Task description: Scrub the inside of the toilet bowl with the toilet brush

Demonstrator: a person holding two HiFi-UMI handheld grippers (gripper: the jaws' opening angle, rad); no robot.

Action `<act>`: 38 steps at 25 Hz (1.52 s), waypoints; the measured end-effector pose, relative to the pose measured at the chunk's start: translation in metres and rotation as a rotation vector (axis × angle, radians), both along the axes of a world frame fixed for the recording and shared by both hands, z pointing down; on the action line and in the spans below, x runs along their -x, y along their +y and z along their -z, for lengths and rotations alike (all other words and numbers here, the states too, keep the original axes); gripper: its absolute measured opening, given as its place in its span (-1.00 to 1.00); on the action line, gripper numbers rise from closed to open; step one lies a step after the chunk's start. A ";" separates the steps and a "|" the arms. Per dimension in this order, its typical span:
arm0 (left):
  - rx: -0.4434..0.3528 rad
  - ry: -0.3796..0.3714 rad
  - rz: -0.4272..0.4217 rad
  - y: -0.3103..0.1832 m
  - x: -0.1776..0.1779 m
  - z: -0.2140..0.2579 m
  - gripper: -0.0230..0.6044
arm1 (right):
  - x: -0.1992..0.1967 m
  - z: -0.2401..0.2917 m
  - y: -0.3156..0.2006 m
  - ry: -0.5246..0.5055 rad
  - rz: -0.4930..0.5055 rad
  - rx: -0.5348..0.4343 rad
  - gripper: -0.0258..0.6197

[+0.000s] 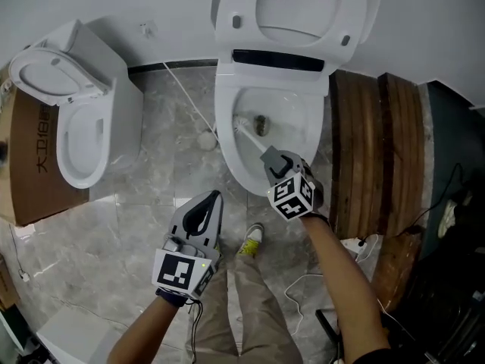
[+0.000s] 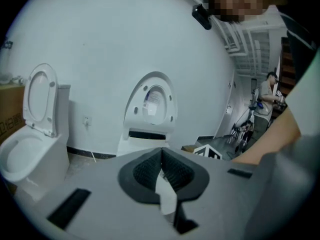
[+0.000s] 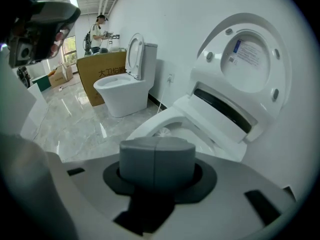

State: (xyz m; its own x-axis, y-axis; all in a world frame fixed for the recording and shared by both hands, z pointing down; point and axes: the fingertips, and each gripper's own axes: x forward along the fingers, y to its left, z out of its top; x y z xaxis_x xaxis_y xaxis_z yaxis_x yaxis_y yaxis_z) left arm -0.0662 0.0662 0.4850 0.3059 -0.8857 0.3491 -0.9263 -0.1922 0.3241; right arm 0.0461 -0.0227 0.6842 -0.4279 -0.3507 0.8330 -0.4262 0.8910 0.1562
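Down by the person's legs, the left tongs [image 1: 212, 202] hang over the marble floor [image 1: 136, 203], pads pressed together with nothing between them, idle. Just beyond, the right tongs [image 1: 273, 158] are clamped on the handle of the toilet brush [image 1: 250, 133], above the near rim of the toilet bowl [image 1: 227, 150]. The brush's long axis slants from that near-right grip down and away to the far left. Its bristle head points into the bowl at the left inner wall, just left of the drain opening [image 1: 261, 124]. Scrubbing looks under way. I judge the next stroke calls for sweeping the head round the wall under steady pressure. Farthest off, the seat and lid [image 1: 303, 6] stand raised.
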 end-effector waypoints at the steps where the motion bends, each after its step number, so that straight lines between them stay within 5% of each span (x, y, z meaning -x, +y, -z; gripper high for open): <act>1: 0.011 0.016 0.001 0.003 -0.001 -0.002 -0.89 | 0.006 -0.002 -0.002 0.000 0.010 -0.007 -0.46; 24: 0.047 -0.095 0.062 -0.084 0.008 -0.063 -0.89 | 0.014 -0.005 -0.104 0.048 -0.101 0.002 -0.47; 38: 0.058 -0.036 0.006 -0.075 -0.007 -0.034 -0.89 | -0.069 -0.004 -0.127 0.149 -0.288 -0.028 -0.47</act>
